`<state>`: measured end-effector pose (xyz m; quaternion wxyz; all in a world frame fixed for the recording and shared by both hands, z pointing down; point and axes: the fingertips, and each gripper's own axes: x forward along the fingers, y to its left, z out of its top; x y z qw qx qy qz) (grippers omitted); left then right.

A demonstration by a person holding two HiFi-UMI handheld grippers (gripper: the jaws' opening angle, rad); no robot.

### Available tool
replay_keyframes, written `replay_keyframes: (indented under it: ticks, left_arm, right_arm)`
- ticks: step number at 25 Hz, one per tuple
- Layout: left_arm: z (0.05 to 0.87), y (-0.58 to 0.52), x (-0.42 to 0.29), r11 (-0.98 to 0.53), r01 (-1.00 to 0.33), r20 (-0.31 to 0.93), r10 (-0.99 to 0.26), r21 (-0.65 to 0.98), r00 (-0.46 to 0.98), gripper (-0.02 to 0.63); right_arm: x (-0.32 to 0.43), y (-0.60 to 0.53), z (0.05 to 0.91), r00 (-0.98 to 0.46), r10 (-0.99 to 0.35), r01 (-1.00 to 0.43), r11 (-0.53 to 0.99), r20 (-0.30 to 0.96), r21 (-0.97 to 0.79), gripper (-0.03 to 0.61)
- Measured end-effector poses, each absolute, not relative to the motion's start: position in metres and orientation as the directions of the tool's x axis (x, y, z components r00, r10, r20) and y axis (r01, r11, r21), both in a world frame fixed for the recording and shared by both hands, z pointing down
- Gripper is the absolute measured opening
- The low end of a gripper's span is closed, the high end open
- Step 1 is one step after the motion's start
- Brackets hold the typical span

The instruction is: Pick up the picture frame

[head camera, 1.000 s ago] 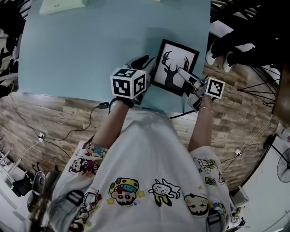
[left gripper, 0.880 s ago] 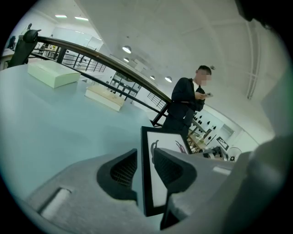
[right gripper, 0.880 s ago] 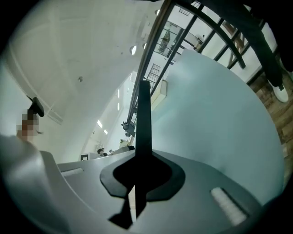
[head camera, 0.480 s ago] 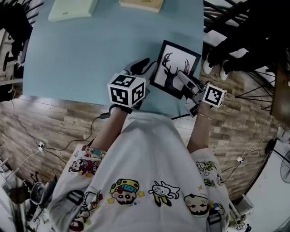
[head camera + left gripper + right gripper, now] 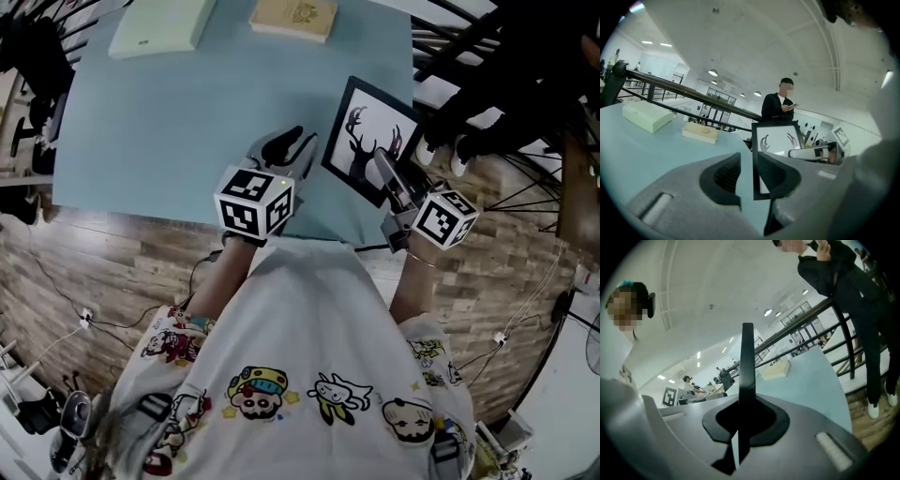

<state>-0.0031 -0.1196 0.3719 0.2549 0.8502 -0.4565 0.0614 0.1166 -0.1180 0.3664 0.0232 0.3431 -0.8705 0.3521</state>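
Note:
The picture frame (image 5: 370, 141), black-edged with a deer silhouette on white, hangs tilted above the near right corner of the light blue table (image 5: 141, 122). My right gripper (image 5: 380, 164) is shut on its near right edge. In the right gripper view the frame (image 5: 747, 362) stands edge-on, pinched by the right gripper (image 5: 745, 420). My left gripper (image 5: 295, 145) is open just left of the frame. In the left gripper view the frame (image 5: 776, 140) stands upright, its left edge in line with the gap of the left gripper (image 5: 747, 173), and the pads do not press on it.
A pale green box (image 5: 159, 26) and a tan book (image 5: 295, 17) lie at the table's far side. A person in black (image 5: 506, 75) stands beyond the table's right edge by a dark railing. Cables run over the wooden floor below.
Both grippers have risen. The frame has come up off the table with the right gripper and tilted more upright. The left gripper stays open beside it.

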Motion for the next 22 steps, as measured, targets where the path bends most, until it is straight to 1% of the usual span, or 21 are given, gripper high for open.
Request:
replay_keyframes:
  ticks: [5,10,12,16,22]
  left_arm:
    - [0.355,-0.112,-0.011,-0.481,-0.827,0.324,-0.764,0.292,0.558,0.094]
    - [0.346,-0.106,-0.021,-0.497,-0.833,0.311,-0.774,0.242,0.552,0.083]
    - [0.342,-0.104,-0.022,-0.5,-0.838,0.304,-0.781,0.218,0.545,0.06]
    - [0.338,-0.096,-0.023,-0.502,-0.845,0.293,-0.792,0.186,0.535,0.038]
    - [0.342,-0.085,-0.031,-0.48,-0.863,0.303,-0.808,0.159,0.506,0.002]
  right_arm:
    - [0.12,-0.111,0.342,-0.668,-0.683,-0.735,0.543,0.296,-0.405,0.021]
    - [0.123,-0.102,0.327,-0.569,-0.77,-0.822,0.518,0.288,-0.239,0.021]
    - [0.126,-0.099,0.322,-0.537,-0.796,-0.844,0.502,0.28,-0.19,0.021]
    - [0.132,-0.093,0.315,-0.486,-0.835,-0.873,0.477,0.26,-0.101,0.021]
    - [0.134,-0.085,0.314,-0.449,-0.859,-0.888,0.459,0.248,-0.019,0.021]
